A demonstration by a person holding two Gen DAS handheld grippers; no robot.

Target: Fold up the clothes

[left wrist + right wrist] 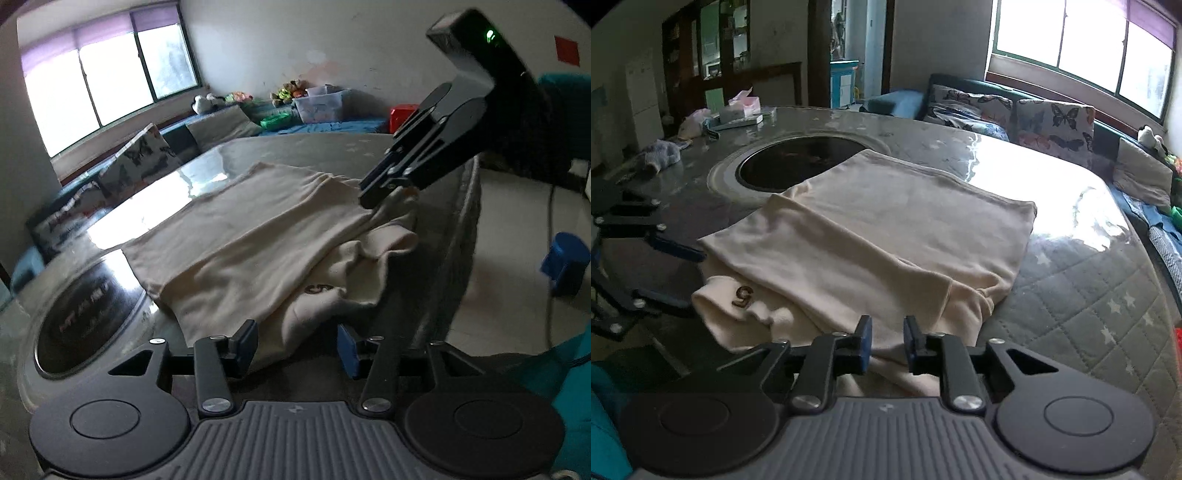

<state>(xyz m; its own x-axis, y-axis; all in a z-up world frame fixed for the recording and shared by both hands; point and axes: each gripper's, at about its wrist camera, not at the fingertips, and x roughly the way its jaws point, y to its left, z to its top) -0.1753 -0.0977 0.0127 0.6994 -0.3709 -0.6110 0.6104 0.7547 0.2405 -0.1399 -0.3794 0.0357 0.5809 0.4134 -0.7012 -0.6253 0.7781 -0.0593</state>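
Garment: cream sweatshirt (pixel 871 236), folded over on itself, lay on the table; top layer flat, lower layers bunched toward 6 o'clock in the right wrist view.
Writing on garment: a brown "5" (pixel 742 294) on the exposed lower layer, at 9 o'clock of the pile; in the left wrist view the same mark (pixel 320 289) was too blurred to read.
Table: round, with a grey quilted star-print cover (pixel 1082 317) under a glossy clear sheet.
Table centre: dark round inset (pixel 86 314) bore reddish lettering, not legible; the sweatshirt's far corner overlapped its rim.
Left gripper (pixel 297 345): released, blue pads apart, cloth edge lay between them but neither pad pressed it.
Right gripper (pixel 887 341): slackened, pads parted by a narrow gap over the near hem, nothing pinched.
Right gripper, from left wrist view (pixel 373 195): tips sat at the sweatshirt's 2 o'clock corner; contact could not be told.
Table clutter: tissue box (pixel 740 107) and pale blue cloth (pixel 661 157) at 10 o'clock, well apart from the sweatshirt.
Surroundings: butterfly-print cushions (pixel 1052 122) at 2 o'clock under the window.
Floor: blue stool (pixel 567 262) at 3 o'clock in the left wrist view.
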